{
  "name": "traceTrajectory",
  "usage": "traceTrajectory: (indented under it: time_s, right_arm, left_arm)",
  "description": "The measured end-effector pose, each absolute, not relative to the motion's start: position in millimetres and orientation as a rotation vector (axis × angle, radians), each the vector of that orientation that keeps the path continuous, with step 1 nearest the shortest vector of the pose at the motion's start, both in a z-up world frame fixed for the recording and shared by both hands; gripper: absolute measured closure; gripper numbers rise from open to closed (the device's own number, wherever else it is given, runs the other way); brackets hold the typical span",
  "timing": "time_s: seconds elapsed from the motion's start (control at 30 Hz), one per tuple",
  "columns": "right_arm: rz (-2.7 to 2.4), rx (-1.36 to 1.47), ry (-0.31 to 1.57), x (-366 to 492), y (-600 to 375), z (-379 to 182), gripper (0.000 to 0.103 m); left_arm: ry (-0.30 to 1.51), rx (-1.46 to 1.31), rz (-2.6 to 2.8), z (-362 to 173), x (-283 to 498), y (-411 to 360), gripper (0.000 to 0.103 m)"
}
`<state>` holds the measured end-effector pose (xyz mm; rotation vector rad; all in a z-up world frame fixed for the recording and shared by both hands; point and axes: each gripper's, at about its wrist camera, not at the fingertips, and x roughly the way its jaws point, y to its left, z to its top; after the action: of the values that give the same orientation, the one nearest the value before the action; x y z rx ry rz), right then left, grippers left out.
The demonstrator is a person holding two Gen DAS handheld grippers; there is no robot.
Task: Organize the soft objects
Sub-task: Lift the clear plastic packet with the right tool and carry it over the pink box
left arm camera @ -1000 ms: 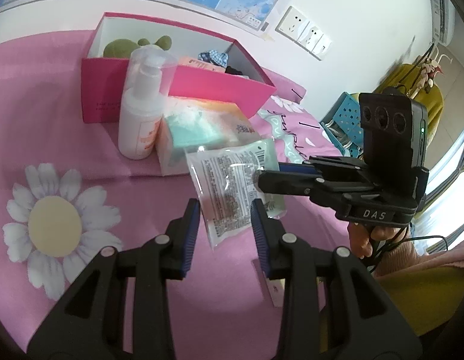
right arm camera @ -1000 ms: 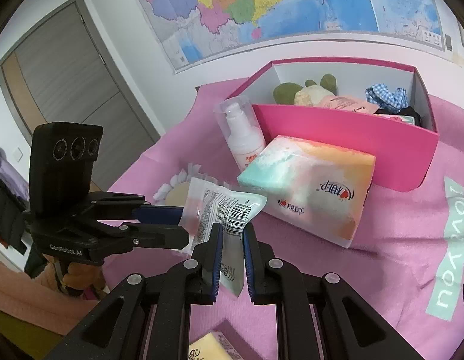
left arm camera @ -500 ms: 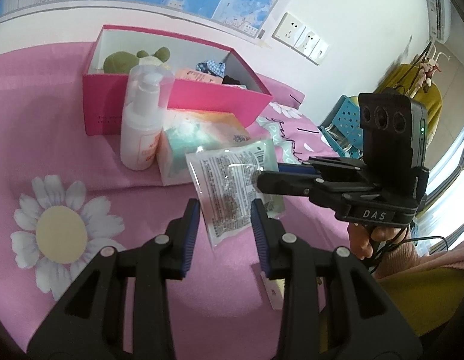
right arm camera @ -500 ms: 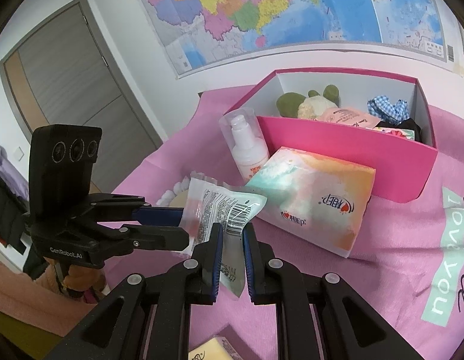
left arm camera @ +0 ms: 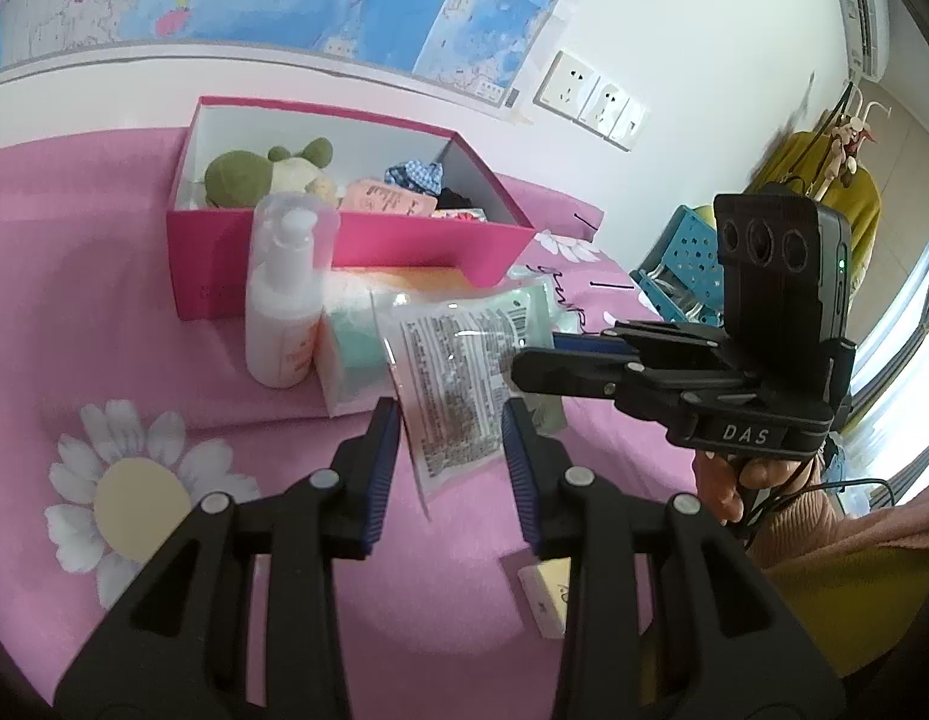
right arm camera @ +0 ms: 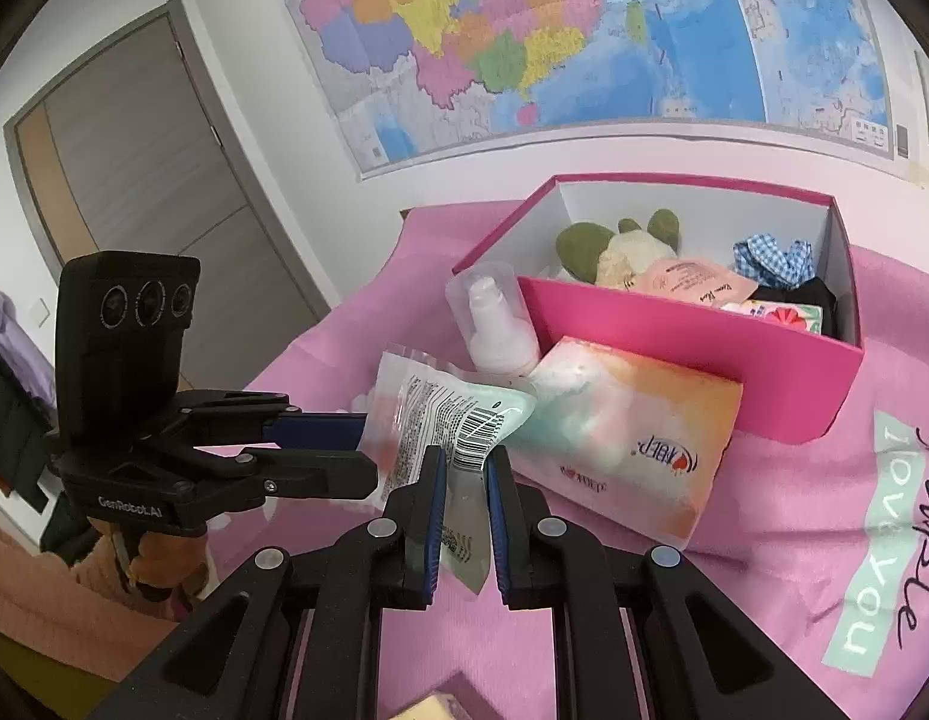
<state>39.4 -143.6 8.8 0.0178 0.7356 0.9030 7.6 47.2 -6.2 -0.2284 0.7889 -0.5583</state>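
The surface is covered by a pink cloth (left arm camera: 74, 276) printed with a white daisy (left arm camera: 134, 492) at 8 o'clock in the left wrist view; whether a desk or a bed lies beneath cannot be told.

Left gripper (left arm camera: 449, 420): jaws stand apart, one on each side of the lower part of a clear printed sachet (left arm camera: 458, 378). The blue pads (left arm camera: 383, 468) flank the sachet without visibly pressing on it. In the right wrist view this gripper (right arm camera: 368, 444) enters from 9 o'clock, its tips at the sachet's left edge.

White pump bottle (left arm camera: 284, 306): upright at 11 o'clock of the left gripper, just in front of the box's near wall. A pastel tissue pack (right arm camera: 626, 438) lies beside it, against that same wall.

Pink open box (left arm camera: 356, 240): at 12 o'clock, holding a green plush toy (left arm camera: 242, 177), a pink packet (right arm camera: 692, 285), a blue checked fabric piece (right arm camera: 770, 255) and a dark item.

Right gripper (right arm camera: 467, 462): jaws nearly closed, clamped on the barcode corner of the sachet (right arm camera: 458, 414), which is held off the cloth. In the left wrist view it (left arm camera: 524, 360) comes in from 3 o'clock, with a hand (left arm camera: 734, 480) on its grip.

A small pale packet (left arm camera: 545, 594) lies on the cloth at 5 o'clock, partly hidden.
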Motion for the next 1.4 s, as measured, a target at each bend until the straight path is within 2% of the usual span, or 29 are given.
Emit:
traceTrajectory:
  time_s: [1.4]
  right_arm:
    - [0.900,-0.008,0.677,48,-140,28,0.090]
  left_arm:
    - [0.749,-0.243,-0.550,8,15,54,0.066]
